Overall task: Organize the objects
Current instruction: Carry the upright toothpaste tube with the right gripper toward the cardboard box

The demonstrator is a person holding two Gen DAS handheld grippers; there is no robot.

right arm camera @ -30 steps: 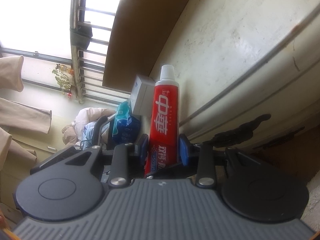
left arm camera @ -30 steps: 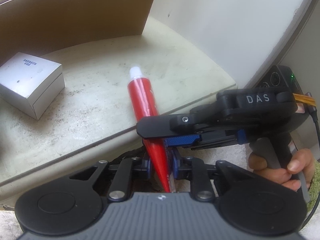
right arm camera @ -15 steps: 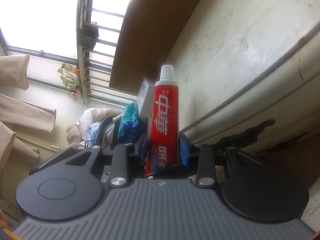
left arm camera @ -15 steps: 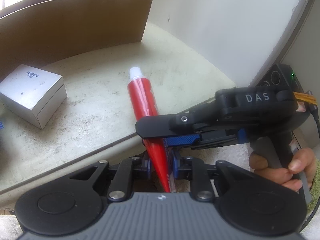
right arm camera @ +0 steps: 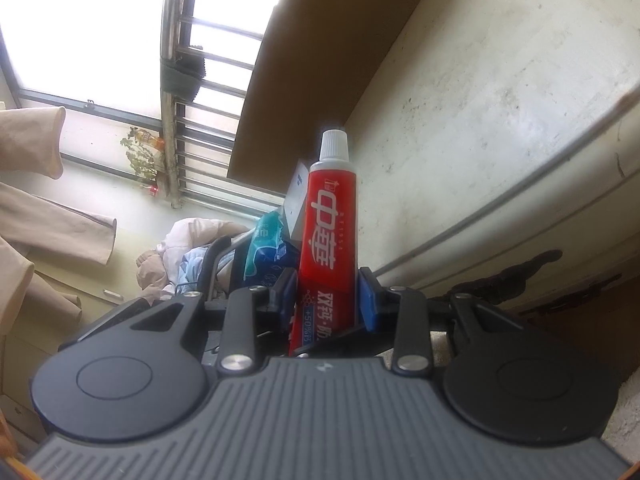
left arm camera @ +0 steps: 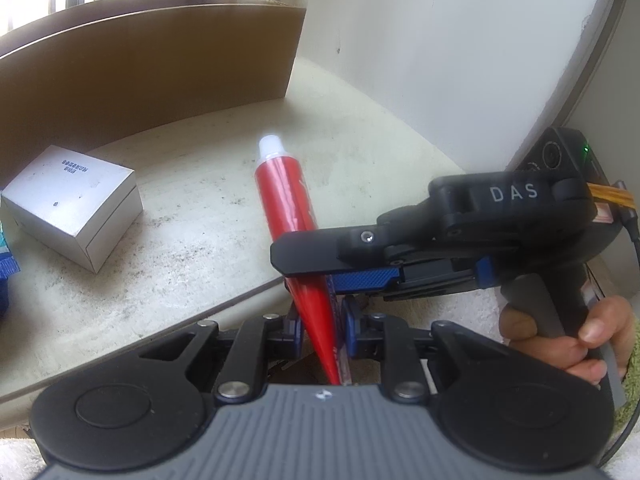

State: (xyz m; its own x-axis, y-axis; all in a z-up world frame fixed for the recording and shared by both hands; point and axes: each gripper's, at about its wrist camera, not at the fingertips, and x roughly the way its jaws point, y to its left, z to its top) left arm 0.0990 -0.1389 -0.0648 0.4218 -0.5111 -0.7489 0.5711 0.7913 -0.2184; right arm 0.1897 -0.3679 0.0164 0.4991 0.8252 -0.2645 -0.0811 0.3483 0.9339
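A red toothpaste tube with a white cap points out over the pale stone ledge. My left gripper is shut on the tube's flat tail end. My right gripper comes in from the right, held by a hand, and is shut across the tube just above the left one. In the right wrist view the tube stands upright between the blue pads of my right gripper, its printed face toward the camera.
A silver-white box sits on the ledge at the left, with a blue packet at the frame edge. A brown cardboard sheet leans along the back below a barred window. A white wall bounds the right.
Both grippers keep their hold on the tube. Only the views have drifted slightly.
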